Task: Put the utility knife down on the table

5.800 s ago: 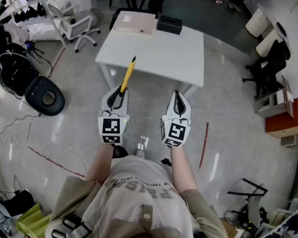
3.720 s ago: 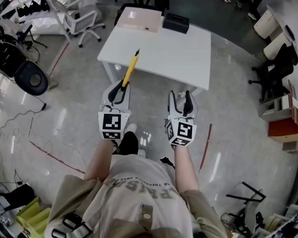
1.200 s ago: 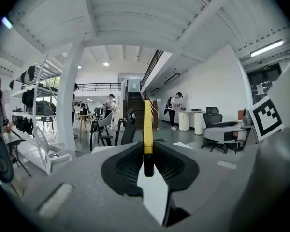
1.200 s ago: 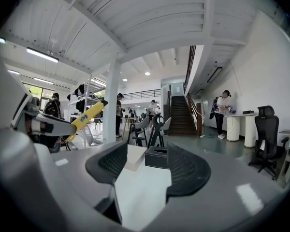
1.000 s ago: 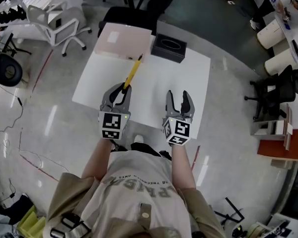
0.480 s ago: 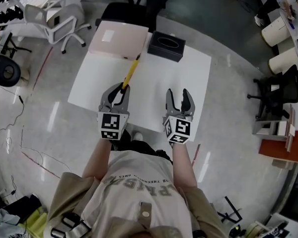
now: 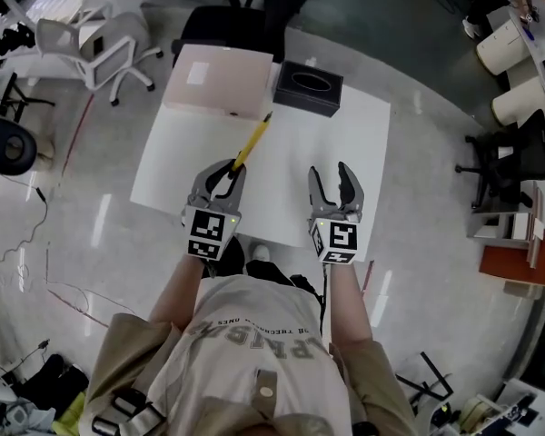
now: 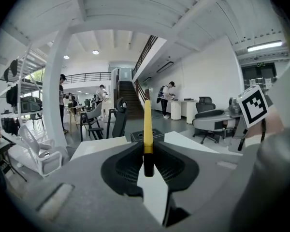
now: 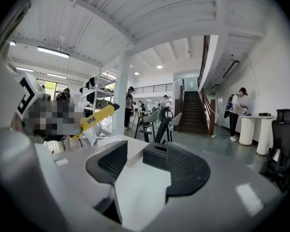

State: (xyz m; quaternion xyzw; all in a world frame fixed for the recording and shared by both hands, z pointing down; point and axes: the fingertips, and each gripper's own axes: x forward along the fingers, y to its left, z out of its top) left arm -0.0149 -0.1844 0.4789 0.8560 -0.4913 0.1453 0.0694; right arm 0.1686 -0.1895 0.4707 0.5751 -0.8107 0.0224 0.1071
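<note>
Utility knife (image 7: 252,142): yellow, clamped by its rear end in left gripper (image 7: 225,169), held over white table (image 7: 300,148). Right gripper (image 7: 335,178) spread, empty. Lowering and release judged outstanding.

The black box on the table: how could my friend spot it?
Find the big white rectangular table in the room's middle. At its far edge sit a flat pale pink box and, to its right, the black rectangular box. It alone is dark, with an oval slot on top.
</note>
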